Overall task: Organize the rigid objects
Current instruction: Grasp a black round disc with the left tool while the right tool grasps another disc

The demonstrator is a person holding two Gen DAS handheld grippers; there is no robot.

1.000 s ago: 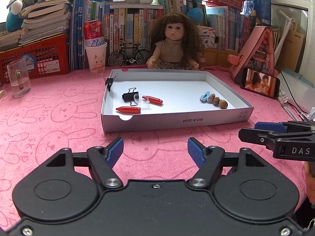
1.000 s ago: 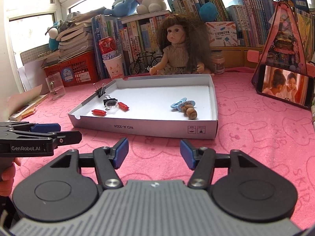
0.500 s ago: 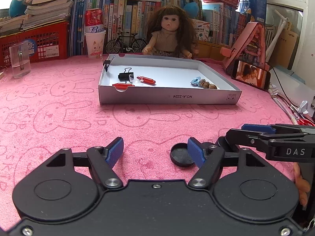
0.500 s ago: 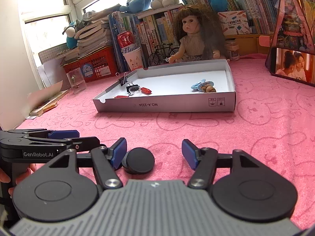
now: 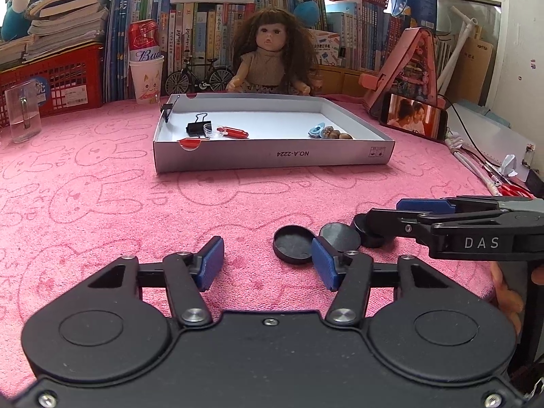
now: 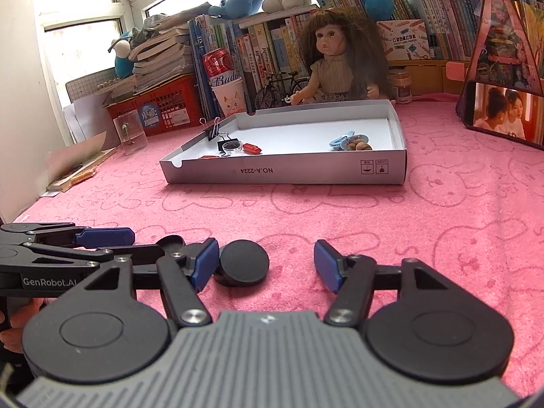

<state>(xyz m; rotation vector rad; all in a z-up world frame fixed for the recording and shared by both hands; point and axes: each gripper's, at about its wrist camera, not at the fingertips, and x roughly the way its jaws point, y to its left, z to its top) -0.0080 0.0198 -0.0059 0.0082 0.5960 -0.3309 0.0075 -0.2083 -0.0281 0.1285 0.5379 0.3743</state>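
On the worktop, covered with a pink bunny-print cloth, three small black round caps lie close together in front of both hand-held grippers. The left hand-held gripper has its jaws closing, with only bare cloth between the blue pads; the upturned cap lies just beyond its right pad. Next to that lies a flat cap, and a third cap sits beneath the fingers of the right hand-held gripper. That gripper stands spread, and in its own view the third cap lies on the cloth between the pads, just beside the left one, with a gap to the right one. Farther back sits a shallow white box holding a black binder clip, two red capsule-shaped pieces, a blue piece and some brown nuts. A doll sits behind the box, and a phone leans to the right.
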